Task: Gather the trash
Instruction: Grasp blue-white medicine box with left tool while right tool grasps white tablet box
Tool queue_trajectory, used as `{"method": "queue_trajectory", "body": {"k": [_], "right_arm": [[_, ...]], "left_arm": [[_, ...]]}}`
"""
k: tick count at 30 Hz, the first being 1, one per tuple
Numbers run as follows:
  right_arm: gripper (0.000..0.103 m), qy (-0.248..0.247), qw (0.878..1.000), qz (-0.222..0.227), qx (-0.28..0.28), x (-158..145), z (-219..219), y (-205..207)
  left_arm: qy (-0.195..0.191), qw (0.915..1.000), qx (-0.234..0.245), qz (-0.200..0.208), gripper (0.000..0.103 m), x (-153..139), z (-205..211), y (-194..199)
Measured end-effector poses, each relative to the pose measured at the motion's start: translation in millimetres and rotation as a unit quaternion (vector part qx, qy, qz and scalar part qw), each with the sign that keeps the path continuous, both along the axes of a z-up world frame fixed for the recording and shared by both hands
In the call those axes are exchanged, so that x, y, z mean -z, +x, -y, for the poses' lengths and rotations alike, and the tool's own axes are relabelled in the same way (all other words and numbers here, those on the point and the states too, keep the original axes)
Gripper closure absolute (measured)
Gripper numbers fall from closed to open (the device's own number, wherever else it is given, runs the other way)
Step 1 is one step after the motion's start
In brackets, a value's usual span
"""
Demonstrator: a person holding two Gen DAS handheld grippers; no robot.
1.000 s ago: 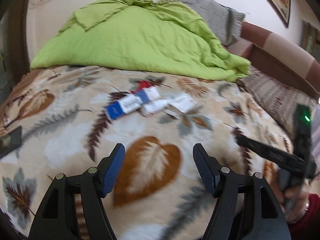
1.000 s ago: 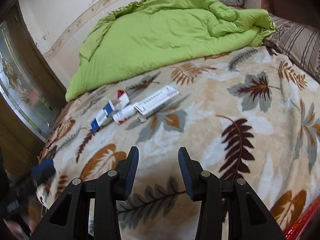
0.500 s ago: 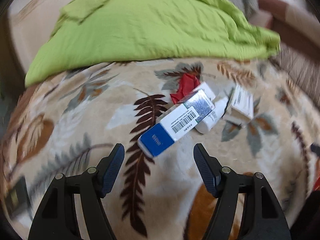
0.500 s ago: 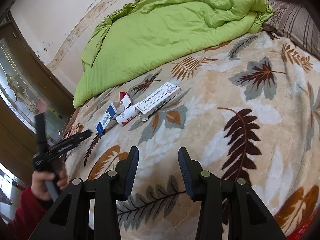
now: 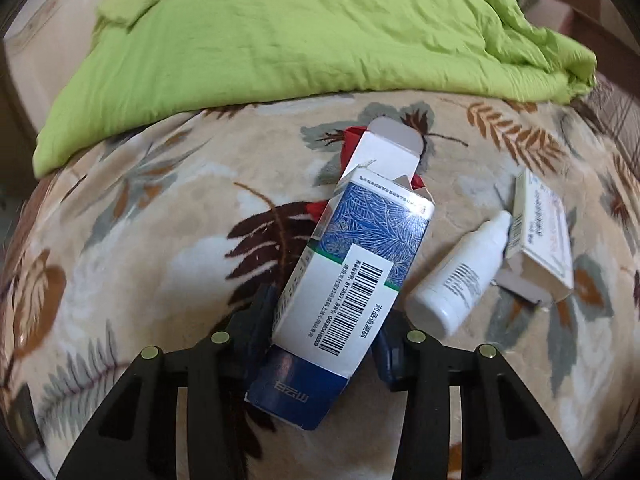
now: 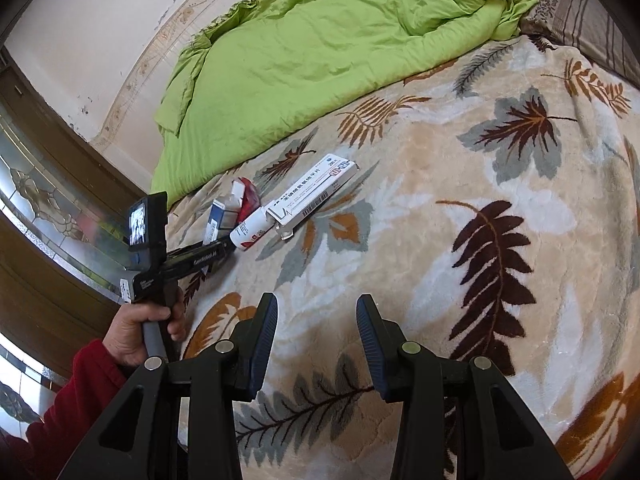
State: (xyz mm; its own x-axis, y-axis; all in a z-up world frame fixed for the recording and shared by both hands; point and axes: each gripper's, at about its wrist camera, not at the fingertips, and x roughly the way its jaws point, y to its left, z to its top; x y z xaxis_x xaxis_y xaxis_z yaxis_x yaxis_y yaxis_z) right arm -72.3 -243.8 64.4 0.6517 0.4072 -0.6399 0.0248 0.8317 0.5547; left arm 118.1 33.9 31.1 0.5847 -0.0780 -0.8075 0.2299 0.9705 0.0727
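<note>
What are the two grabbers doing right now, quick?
Left gripper: fingers on both sides of the blue and white box; whether it is clamped cannot be told.
Right gripper: open, holding nothing, above the leaf-print blanket.

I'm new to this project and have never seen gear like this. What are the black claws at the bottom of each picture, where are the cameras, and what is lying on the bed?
The black claws are hand-held grippers, one in each of a person's hands. Each carries a wide-angle camera looking forward along its two fingers, so each picture is one gripper's own view.

In the left view, the left gripper has its fingers on either side of a blue and white box with a barcode; whether they press it yet is unclear. Beside it lie a small white bottle, a long white box and something red, on a leaf-patterned blanket.

In the right view, the right gripper is open and empty. It also shows the hand holding the other gripper, and a green quilt.
</note>
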Motion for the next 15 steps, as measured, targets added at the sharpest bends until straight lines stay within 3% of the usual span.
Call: {"method": "queue_trajectory", "body": {"k": [5,8,12,15], "right_arm": [[0.056,0.001,1.000,-0.017,-0.001,6,-2,8],[0.053,0.007,0.999,-0.043,0.001,14,-2,21],[0.050,0.015,0.998,-0.057,0.007,10,-6,49],[0.038,0.025,0.998,-0.056,0.013,-3,-14,81]], "left_arm": [[-0.071,0.9957,-0.059,-0.003,0.060,-24,-12,-47],[-0.114,0.9878,-0.106,0.003,0.060,-33,-18,-84],[-0.116,0.9812,-0.152,0.023,0.060,-25,-18,-109],[-0.118,0.9797,-0.160,0.025,0.060,-18,-21,-107]]}}
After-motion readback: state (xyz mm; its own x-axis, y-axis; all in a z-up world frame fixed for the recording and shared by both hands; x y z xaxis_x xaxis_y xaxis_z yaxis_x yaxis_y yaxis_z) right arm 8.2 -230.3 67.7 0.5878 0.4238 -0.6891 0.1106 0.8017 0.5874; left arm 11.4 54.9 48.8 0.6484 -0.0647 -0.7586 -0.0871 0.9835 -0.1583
